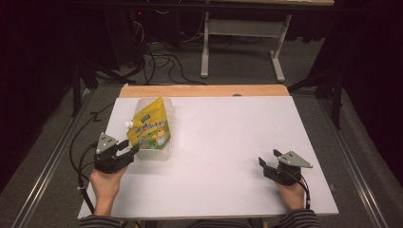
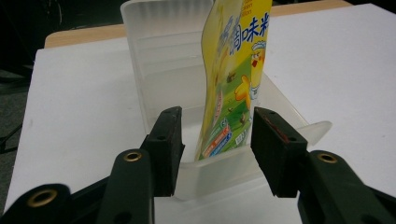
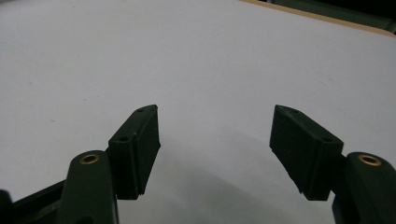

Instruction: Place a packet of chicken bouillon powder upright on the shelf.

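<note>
In the left half of the high view, my left tongs (image 1: 134, 150) sit at the near end of the clear plastic tray (image 1: 159, 154), jaws parted and pressing on nothing. The yellow refill pouch (image 1: 152, 126) stands tilted in that tray, its lower edge between the pads (image 2: 169, 140). My right tongs (image 1: 268, 157), lower right, gape wide over the bare white bench (image 1: 228, 142), holding nothing.
</note>
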Motion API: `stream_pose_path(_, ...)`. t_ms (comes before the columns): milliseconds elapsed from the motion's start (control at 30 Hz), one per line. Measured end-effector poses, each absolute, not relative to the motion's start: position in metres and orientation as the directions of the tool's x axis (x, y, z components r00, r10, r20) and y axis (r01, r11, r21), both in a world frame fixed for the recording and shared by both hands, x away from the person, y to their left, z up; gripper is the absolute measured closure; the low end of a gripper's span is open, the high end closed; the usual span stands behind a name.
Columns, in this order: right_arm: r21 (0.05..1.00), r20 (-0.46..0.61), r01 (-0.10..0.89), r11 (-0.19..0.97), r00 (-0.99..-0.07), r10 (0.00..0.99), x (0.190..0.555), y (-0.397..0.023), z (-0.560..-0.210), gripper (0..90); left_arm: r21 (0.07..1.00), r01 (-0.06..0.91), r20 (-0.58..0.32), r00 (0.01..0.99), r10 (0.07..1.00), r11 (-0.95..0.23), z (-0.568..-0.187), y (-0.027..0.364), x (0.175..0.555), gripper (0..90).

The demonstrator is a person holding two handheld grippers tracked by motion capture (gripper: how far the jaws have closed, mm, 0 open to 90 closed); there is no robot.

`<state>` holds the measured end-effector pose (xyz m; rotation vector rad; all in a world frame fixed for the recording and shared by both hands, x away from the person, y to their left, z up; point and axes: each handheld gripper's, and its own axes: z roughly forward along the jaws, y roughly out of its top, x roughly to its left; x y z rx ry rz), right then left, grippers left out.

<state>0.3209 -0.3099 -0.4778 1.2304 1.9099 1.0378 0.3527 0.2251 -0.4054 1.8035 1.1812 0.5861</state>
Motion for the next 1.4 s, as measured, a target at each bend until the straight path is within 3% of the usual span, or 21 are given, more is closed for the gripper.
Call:
stream_pose_path(833, 0.868, -0.079, 0.433, 0.243, -0.364, 0.928, 0.321, -0.311, -0.478, 33.6, 0.881, 0.449, -0.086, 0.462, 0.883, -0.149, -0.405, 0.207, 0.321, 38.9)
stream_pose_path(1400, 0.872, -0.079, 0.427, 0.241, -0.362, 0.929, 0.321, -0.312, -0.478, 33.5, 0.882, 0.448, -0.109, 0.501, 0.858, -0.149, -0.403, 0.188, 0.320, 35.5)
